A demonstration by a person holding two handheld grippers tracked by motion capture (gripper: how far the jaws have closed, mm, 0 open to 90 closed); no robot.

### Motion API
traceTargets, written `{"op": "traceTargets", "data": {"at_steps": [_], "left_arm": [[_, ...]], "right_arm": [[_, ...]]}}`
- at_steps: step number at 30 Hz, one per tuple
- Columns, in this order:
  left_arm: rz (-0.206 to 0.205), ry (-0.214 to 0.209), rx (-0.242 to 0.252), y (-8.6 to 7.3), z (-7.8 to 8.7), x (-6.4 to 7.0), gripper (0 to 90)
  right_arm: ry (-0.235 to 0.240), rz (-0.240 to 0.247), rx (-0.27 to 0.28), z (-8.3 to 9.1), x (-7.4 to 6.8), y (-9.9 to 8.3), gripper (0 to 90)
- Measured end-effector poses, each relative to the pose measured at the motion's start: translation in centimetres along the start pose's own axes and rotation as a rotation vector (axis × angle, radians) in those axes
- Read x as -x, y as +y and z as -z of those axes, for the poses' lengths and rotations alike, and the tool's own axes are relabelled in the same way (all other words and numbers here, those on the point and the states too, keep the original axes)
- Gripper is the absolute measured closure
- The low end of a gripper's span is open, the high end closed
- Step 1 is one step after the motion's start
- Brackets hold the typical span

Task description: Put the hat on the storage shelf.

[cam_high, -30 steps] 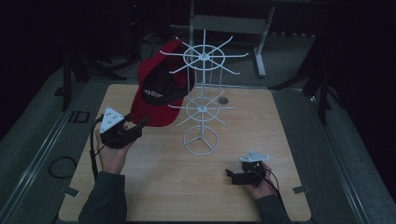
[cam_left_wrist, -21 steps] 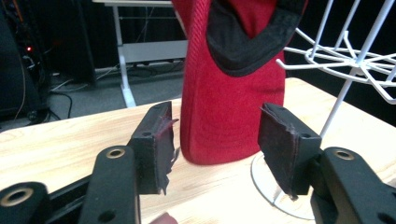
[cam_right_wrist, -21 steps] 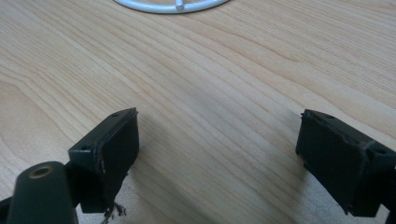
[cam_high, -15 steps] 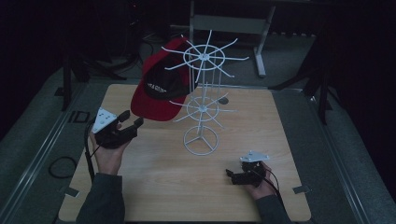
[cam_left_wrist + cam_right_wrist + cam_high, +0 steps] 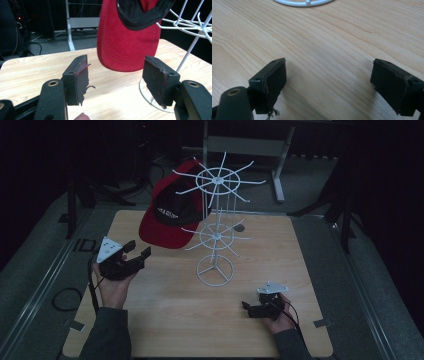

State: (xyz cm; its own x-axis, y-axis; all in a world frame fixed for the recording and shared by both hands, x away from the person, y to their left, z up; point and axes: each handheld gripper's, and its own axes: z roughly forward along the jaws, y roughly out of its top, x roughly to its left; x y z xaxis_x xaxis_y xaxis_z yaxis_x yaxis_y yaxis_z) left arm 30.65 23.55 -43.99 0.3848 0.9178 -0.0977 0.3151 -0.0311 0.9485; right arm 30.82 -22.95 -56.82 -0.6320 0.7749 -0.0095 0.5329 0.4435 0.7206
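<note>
A dim room surrounds the wooden table (image 5: 165, 320). The left gripper (image 5: 131, 256), jaws spread, has let go and backed left of the rack (image 5: 216, 220); the cap (image 5: 172, 220) now hangs on the rack's upper left arm, so hanging looks finished. The right gripper (image 5: 250, 309), also spread, rests low, right of the rack's base.
</note>
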Motion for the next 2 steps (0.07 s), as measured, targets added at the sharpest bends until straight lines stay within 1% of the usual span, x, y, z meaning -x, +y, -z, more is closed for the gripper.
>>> {"op": "traceTargets", "data": {"at_steps": [2], "left_arm": [[-0.001, -0.001, -0.003, 0.05, 0.17, -0.22, 38.0]], "right_arm": [[0.0, 0.0, 0.0, 0.0, 0.0, 0.0, 13.1]]}}
